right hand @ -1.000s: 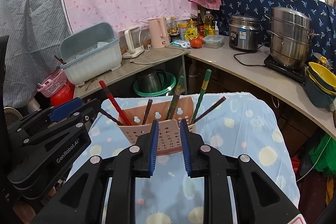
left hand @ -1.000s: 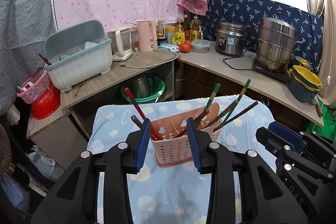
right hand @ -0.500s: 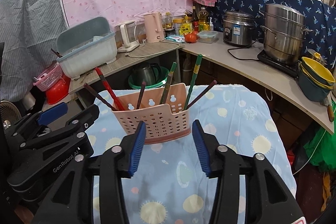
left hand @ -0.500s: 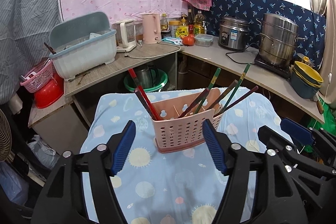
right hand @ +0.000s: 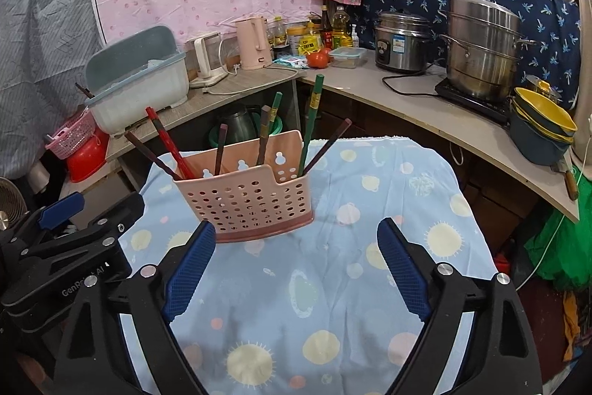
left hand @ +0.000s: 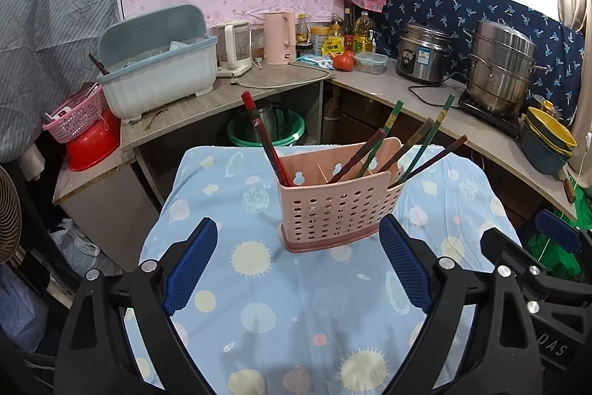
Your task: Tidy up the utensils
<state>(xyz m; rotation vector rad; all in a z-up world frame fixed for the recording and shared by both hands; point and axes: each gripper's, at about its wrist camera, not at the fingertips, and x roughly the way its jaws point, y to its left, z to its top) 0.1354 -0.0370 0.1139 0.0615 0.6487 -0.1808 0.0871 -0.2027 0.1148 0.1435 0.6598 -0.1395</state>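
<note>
Left wrist view: your left tool [left hand: 298, 267] is spreading, jaws wide with nothing between them. A second ago they were far narrower and framed the pink utensil caddy [left hand: 338, 208]; now it stands past them at 12 o'clock on the blue-clothed desk [left hand: 259, 302]. Chopsticks [left hand: 429, 150] lean out of it.
Meaning: likely a reset, with both tools free for the next pick.
Right wrist view: your right tool [right hand: 296, 267] is also opening and empty, having been nearly pressed together. The caddy sits at 11 o'clock, apart from the pads.
Only here: the caddy's right end and the red chopstick [right hand: 168, 143] leaning left.
</note>
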